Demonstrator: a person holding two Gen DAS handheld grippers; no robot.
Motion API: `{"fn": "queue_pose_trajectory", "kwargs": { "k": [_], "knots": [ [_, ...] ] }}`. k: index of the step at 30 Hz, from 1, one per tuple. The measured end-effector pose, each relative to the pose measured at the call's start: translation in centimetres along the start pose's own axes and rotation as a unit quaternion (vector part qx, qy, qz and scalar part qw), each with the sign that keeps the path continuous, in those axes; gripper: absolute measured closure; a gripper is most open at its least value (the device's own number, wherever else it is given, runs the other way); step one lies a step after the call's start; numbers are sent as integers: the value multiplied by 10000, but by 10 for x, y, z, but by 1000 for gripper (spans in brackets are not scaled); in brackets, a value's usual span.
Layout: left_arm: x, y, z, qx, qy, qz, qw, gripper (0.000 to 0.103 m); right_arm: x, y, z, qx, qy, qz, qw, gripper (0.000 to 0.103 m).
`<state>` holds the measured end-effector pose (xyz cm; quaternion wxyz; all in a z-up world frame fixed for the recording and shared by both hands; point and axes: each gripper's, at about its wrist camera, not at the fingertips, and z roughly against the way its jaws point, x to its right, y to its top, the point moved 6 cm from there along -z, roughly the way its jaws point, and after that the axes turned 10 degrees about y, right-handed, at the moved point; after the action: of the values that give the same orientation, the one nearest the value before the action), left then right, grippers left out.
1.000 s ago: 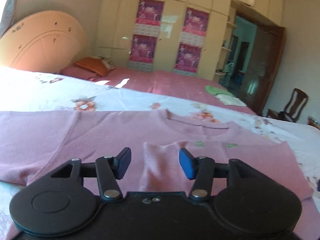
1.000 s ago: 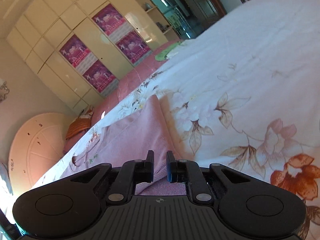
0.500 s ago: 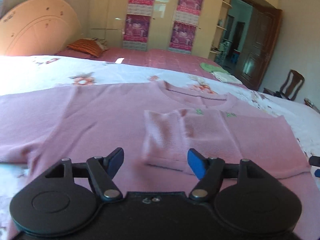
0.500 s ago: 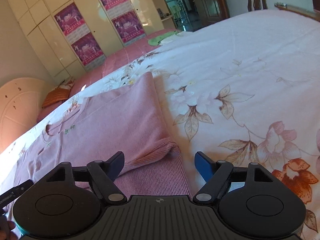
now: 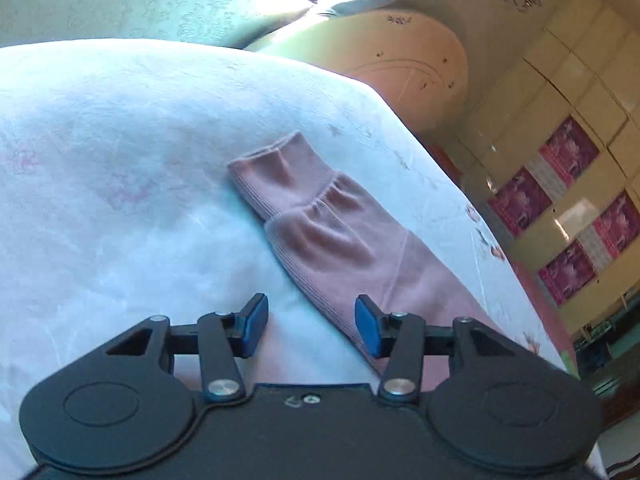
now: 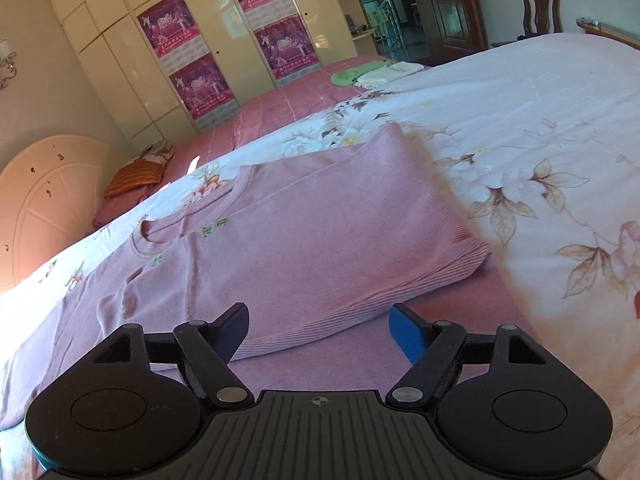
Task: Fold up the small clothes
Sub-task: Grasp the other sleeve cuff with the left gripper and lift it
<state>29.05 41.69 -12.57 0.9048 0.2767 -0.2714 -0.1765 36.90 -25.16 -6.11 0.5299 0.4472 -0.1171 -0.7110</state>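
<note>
The pink sweater (image 6: 304,240) lies flat on the bed (image 6: 540,120), its one side already folded inward, which leaves the other sleeve (image 5: 320,220) stretched out across the white sheet as the part apparently due next. The left hand-held gripper (image 5: 308,322) hovers near that sleeve's cuff end, jaws apart after just narrowing, nothing pinched between them. The right hand-held gripper (image 6: 318,330) stands wide open over the folded edge, gripping nothing, evidently released so the fold rests undisturbed.
</note>
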Motion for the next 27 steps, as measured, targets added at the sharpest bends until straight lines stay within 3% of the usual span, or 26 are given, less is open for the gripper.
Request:
{"fn": "queue_pose_trajectory", "kwargs": {
  "k": [4,7,10,11,13,14,16,17,19,22,27],
  "knots": [
    [-5,21,-19,-128,-377,192,9990,47,-23,4,-13,209,-87,-74,9997,27],
    [-10,33,-32,-80,-586,403,9974,47,-35,9,-19,319,-10,-429,9986,27],
    [-15,42,-46,0,-755,802,9939,51,-45,12,-21,344,12,-353,9988,27],
    [-16,45,-50,27,-756,849,9935,56,-49,11,-21,327,7,-297,9990,27],
    [-15,47,-56,63,-484,759,9959,84,-51,9,-23,269,-5,-221,9994,27],
    [-14,48,-56,22,-372,685,9970,92,-51,9,-24,246,-16,-210,9995,27],
    [8,51,-34,382,-552,198,9975,92,-50,8,-23,233,-28,-189,9995,27],
    [33,47,-13,657,-731,-427,9942,92,-50,6,-21,239,-14,-167,9996,27],
    [94,24,26,904,-1172,-1617,9757,92,-51,6,-20,239,39,-111,9996,27],
    [177,-44,68,847,-1925,-2731,9387,92,-56,4,-20,224,114,-35,9997,27],
    [270,-173,85,97,-2505,-3624,8977,92,-64,4,-18,215,274,-134,9993,27]
  ]
}}
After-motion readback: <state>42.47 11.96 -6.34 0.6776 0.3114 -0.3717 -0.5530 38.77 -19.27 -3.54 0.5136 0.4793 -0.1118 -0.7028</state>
